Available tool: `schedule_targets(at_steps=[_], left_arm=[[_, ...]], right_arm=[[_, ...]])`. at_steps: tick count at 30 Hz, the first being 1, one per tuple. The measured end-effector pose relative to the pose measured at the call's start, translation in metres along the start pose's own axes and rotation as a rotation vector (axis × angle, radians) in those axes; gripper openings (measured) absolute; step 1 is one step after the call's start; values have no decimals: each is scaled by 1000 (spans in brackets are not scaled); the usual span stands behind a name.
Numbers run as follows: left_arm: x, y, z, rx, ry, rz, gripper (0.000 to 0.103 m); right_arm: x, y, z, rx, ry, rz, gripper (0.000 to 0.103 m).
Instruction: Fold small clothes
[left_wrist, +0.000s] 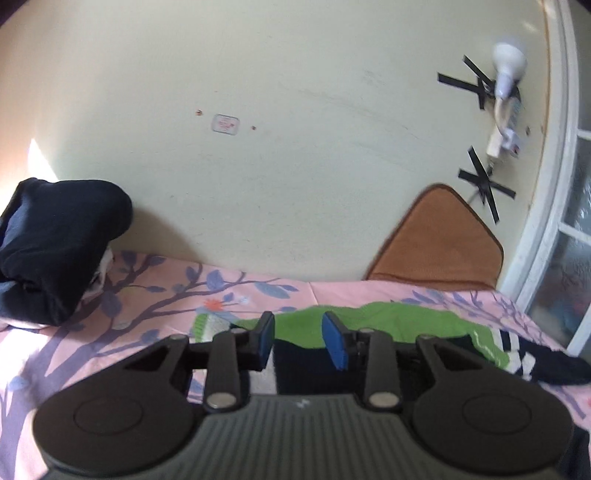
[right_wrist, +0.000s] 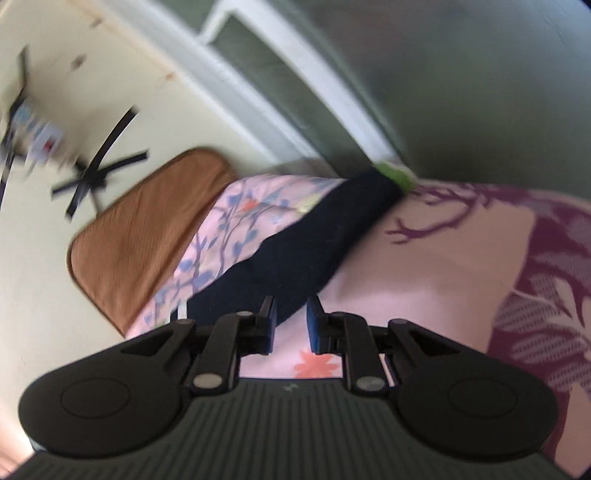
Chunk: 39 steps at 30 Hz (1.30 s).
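One cream wall (left_wrist: 295, 166) was seen filling most of the left wrist view, with one bed under a pink sheet (left_wrist: 155, 295) printed with purple branches and blue leaves running along its foot. One white window frame (left_wrist: 546, 221) was seen at the right edge. One dark navy bundle (left_wrist: 55, 243) of cloth was heaped on the sheet at the far left, against the wall. One brown cushion (left_wrist: 439, 243) was leaned on the wall at the right; it was also caught, blurred, in the right wrist view (right_wrist: 144, 236). One small garment (left_wrist: 388, 325), green knit with a navy part and striped cuffs, was spread flat on the sheet just beyond the left gripper (left_wrist: 298, 341). In the right wrist view one navy sleeve (right_wrist: 295, 254) with a green tip was stretched across the sheet. Two grippers were counted, one per view. The left gripper's jaws were set narrowly apart with nothing pinched between the two blue pads (left_wrist: 334, 343); the garment lay behind the gap. The right gripper (right_wrist: 291, 325) was likewise narrowly parted, empty, over the sleeve's near end. Two crosses of black tape (left_wrist: 484, 188) and one white bulb (left_wrist: 508, 66) were fixed to the wall.
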<state>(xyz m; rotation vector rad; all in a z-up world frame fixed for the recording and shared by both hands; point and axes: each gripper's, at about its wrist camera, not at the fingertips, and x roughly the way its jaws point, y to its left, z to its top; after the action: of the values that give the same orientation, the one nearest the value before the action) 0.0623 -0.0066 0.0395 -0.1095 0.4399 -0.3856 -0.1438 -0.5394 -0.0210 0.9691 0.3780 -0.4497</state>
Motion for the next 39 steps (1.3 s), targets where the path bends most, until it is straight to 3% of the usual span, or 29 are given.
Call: schedule_targets(at_steps=[2,4,7,8,9,10,12,14,16,18,22,25,29,31,32,34,37,39], left_arm=[[11,-6,-9,53,51,19,29],[26,-6,-14,69,158,48,28],[31,15,-14,-52,194,35,28],[31,21,-14,-84,200,36,28],[31,27,-15,-111,203,29,28],[31,31,-15,-127,199,18,28],[27,34,-14,-143,173,-5,31],[22,39,-12,-170,142,-36,48],[17,49,-7,-215,104,-54,52],[12,63,-3,-257,72,-59,53],[3,96,2,-375,26,-71,60],[2,112,4,-425,18,-51,60],[6,112,4,-426,32,-86,64],[6,103,3,-387,39,-96,66],[7,98,3,-367,44,-107,66],[10,86,1,-319,59,-128,66],[13,65,-2,-226,80,-138,66],[13,53,-5,-156,83,-125,67]], right_arm=[[8,-13,3,107,-5,2,36],[16,-15,6,133,-30,-22,36],[30,-9,13,117,-76,-43,34],[37,-7,17,99,-86,-56,27],[44,-2,20,75,-83,-84,9],[50,6,24,36,-76,-112,8],[54,36,26,-59,-91,-84,8],[54,84,22,-198,-101,2,8],[54,146,7,-374,-107,115,8],[52,206,-21,-556,-105,229,8],[45,300,-116,-920,-24,465,8],[45,323,-185,-1076,116,606,8],[60,303,-264,-1299,405,655,18],[66,286,-254,-1285,429,629,24],[69,278,-236,-1231,415,615,26],[69,252,-187,-1052,347,556,42],[82,216,-123,-831,214,357,60],[97,204,-100,-761,199,250,66]])
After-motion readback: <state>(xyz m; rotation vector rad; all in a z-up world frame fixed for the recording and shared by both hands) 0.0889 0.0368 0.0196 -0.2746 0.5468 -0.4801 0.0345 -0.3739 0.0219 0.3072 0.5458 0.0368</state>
